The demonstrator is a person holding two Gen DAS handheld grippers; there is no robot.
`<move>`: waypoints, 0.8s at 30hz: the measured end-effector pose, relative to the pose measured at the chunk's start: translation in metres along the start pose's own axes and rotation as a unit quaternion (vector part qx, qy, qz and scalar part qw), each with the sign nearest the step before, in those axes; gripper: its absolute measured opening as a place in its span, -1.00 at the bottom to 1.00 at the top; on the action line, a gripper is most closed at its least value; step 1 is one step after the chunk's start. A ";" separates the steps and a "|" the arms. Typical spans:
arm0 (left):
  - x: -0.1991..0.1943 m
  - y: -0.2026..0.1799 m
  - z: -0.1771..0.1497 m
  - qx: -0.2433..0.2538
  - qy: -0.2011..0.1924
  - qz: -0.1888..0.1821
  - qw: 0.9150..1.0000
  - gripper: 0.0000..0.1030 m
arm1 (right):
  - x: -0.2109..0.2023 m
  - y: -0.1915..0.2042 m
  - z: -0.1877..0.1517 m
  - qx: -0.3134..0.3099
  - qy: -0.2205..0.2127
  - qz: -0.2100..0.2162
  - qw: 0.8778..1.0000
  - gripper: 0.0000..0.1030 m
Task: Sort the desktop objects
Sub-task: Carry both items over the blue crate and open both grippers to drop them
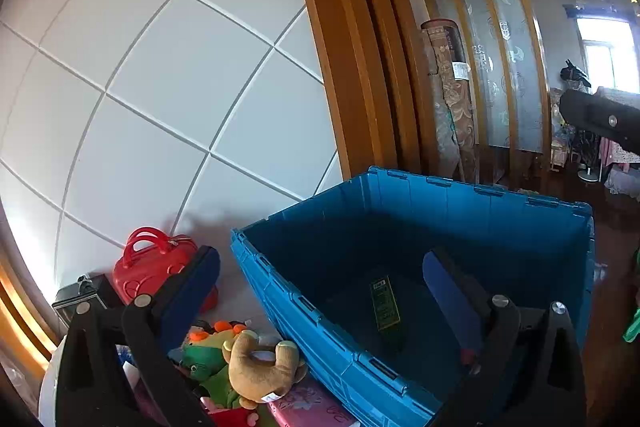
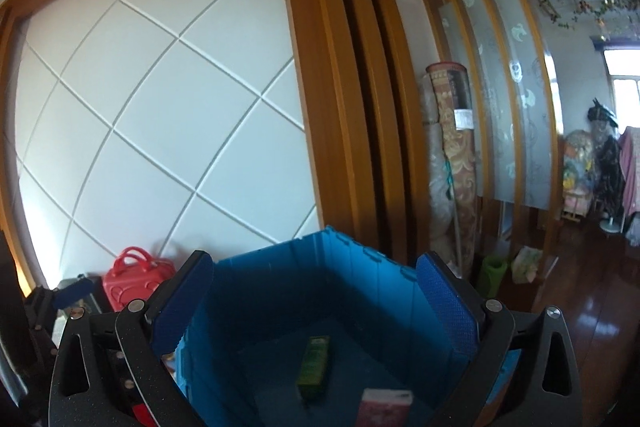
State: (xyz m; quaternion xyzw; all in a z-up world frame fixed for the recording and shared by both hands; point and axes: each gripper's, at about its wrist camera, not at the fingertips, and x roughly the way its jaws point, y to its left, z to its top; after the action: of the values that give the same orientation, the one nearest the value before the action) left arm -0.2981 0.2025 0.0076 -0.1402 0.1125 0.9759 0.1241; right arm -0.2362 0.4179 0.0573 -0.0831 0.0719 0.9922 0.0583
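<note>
Claws (image 2: 314, 303) over blue crate (image 2: 360, 267), green box (image 2: 315, 367) inside.

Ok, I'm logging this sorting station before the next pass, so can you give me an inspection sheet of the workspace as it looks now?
Surface: pale tabletop against a white panelled wall.
Job's things: blue crate open, holding a green box and a pink box; still outside it, a tan plush toy, a green plush toy, a red toy case and a pink patterned box.
Clutter: small black box beside the red case.
Grippers: left tool open, empty; right tool open, empty, over the crate.
Cables: nothing seen.
Surroundings: wooden door frame, rolled carpet, dark wood floor.
</note>
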 end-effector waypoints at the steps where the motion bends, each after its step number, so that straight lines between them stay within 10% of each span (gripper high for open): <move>1: -0.002 0.002 -0.003 -0.003 -0.001 0.006 1.000 1.00 | -0.001 0.001 -0.003 -0.002 0.003 0.003 1.000 1.00; 15: -0.017 0.025 -0.031 -0.024 -0.012 0.105 0.994 1.00 | 0.005 0.030 -0.042 -0.001 0.048 0.034 0.998 1.00; 24: -0.045 0.113 -0.095 -0.034 0.011 0.205 0.978 1.00 | -0.003 0.092 -0.073 -0.065 0.086 0.069 0.992 1.00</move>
State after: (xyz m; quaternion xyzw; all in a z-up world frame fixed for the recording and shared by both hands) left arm -0.2640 0.0617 -0.0472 -0.1295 0.1070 0.9822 -0.0843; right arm -0.2339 0.3162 -0.0013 -0.1666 0.0180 0.9856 -0.0221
